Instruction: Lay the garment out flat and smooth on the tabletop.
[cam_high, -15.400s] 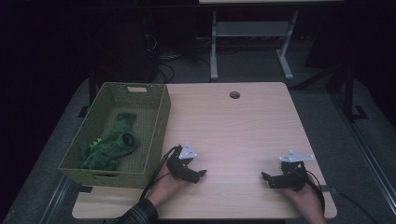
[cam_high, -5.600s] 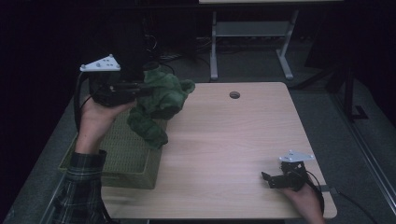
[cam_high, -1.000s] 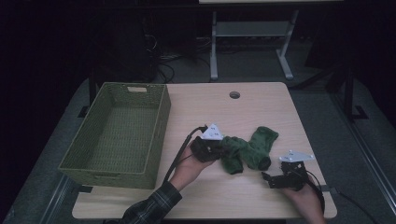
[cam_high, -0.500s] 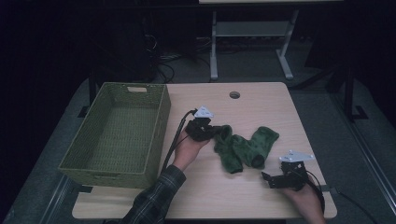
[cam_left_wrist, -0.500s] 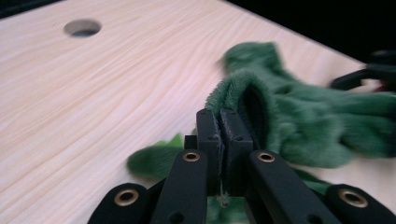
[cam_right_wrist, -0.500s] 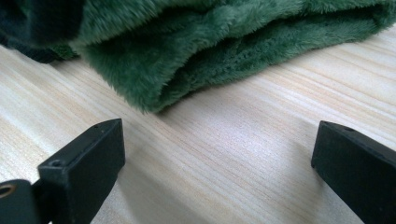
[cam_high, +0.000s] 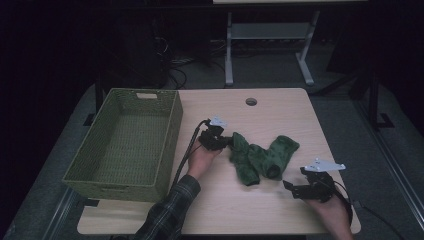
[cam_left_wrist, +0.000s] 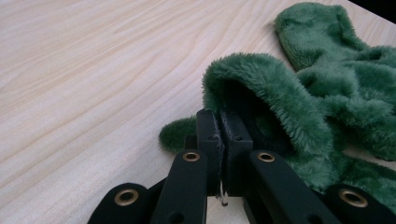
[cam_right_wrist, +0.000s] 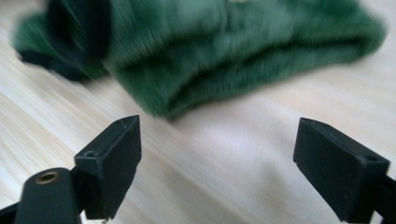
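Observation:
A fuzzy green garment (cam_high: 260, 157) lies crumpled on the wooden table (cam_high: 240, 210), right of centre. My left gripper (cam_high: 227, 141) is at its left end, shut on a fold of the green pile (cam_left_wrist: 299, 107); the jaws meet at the fabric's edge (cam_left_wrist: 223, 128). My right gripper (cam_high: 288, 186) rests on the table just below the garment's right end. Its jaws (cam_right_wrist: 217, 154) stand wide apart over bare wood and have just been closing a little, with nothing between them. The garment (cam_right_wrist: 233, 51) lies blurred just beyond their tips.
A green woven basket (cam_high: 172, 125) stands empty on the left part of the table. A round cable hole (cam_high: 251, 101) sits near the far edge. A metal stand (cam_high: 270, 35) and cables are on the dark floor behind.
My left hand has dragged the garment's left end a little away from me and to the left, then settled low on the table. The right hand has stayed put.

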